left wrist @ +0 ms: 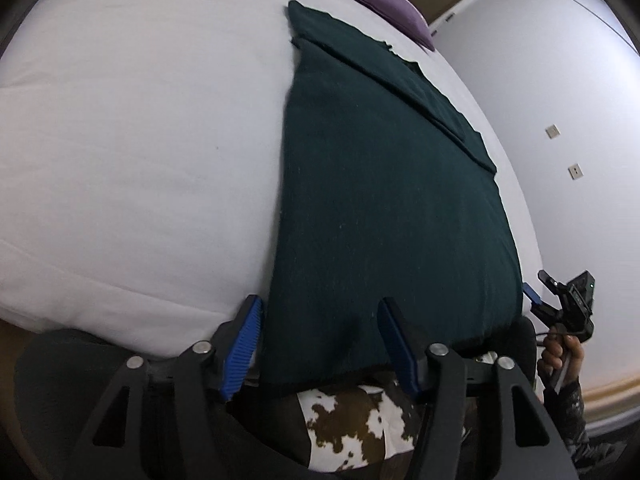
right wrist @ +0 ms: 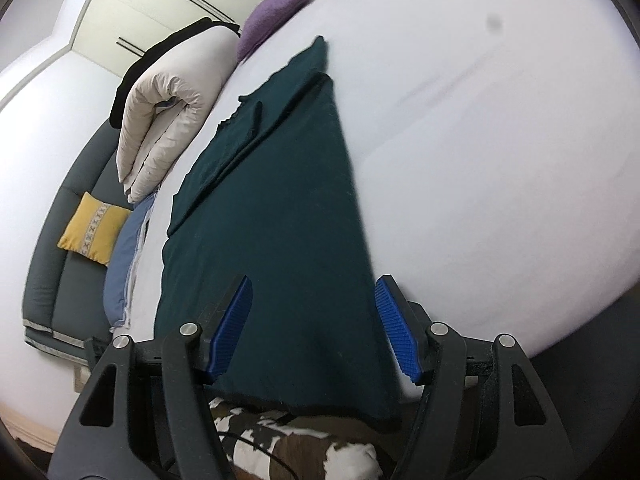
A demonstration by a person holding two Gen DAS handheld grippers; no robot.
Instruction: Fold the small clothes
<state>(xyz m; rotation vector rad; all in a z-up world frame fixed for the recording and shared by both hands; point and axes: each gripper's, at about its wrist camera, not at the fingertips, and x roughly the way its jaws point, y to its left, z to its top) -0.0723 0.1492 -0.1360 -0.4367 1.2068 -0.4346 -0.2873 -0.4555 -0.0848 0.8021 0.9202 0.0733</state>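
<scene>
Hovering at the near hem, left gripper (left wrist: pixel 320 344) and right gripper (right wrist: pixel 314 330) both have fingers spread, gripping nothing; the dark green garment (left wrist: pixel 384 208) lies flat on the white bed (left wrist: pixel 140 160), sleeves tucked in, likely for a lengthwise fold.

Matt dark-green knit garment (left wrist: pixel 384 200) on a smooth white cloth bed (left wrist: pixel 140 140); ribbed blue pads (right wrist: pixel 394 328), black matt plastic frames.
</scene>
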